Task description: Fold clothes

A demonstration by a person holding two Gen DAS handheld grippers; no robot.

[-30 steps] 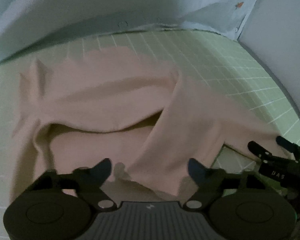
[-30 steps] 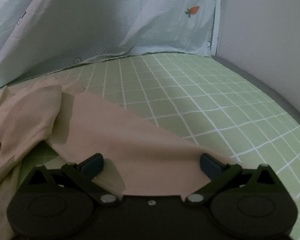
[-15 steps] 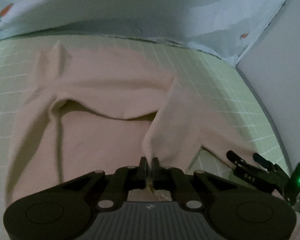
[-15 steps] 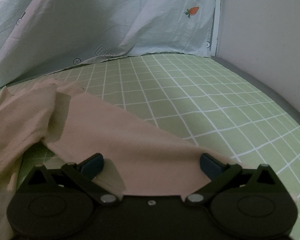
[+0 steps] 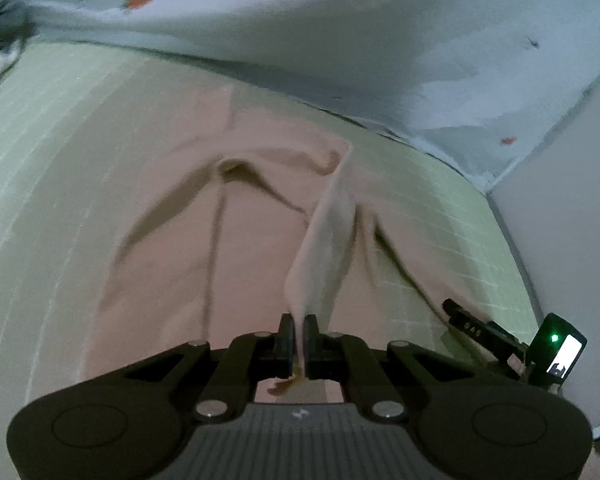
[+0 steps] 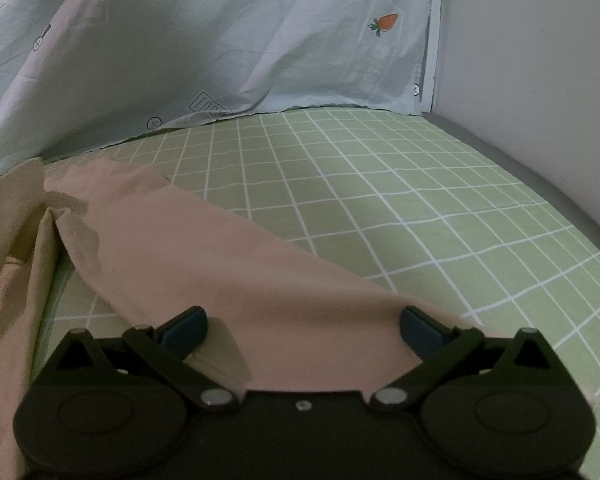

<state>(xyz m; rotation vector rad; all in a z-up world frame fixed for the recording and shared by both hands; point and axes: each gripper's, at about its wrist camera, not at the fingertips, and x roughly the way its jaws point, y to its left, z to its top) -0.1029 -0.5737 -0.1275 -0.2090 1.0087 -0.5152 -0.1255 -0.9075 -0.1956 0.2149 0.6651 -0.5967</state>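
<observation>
Left gripper [image 5: 299, 334] clamped on limp, light peach garment [image 5: 220, 248] at frame centre; right gripper [image 6: 302, 326] spread wide over the sleeve's cuff edge, the likeliest hold.

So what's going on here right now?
A person is folding a peach garment on a green checked sheet. The left gripper is shut on a fold of the garment and holds it raised off the sheet. The right gripper is open, its fingers either side of a flat part of the garment.
</observation>
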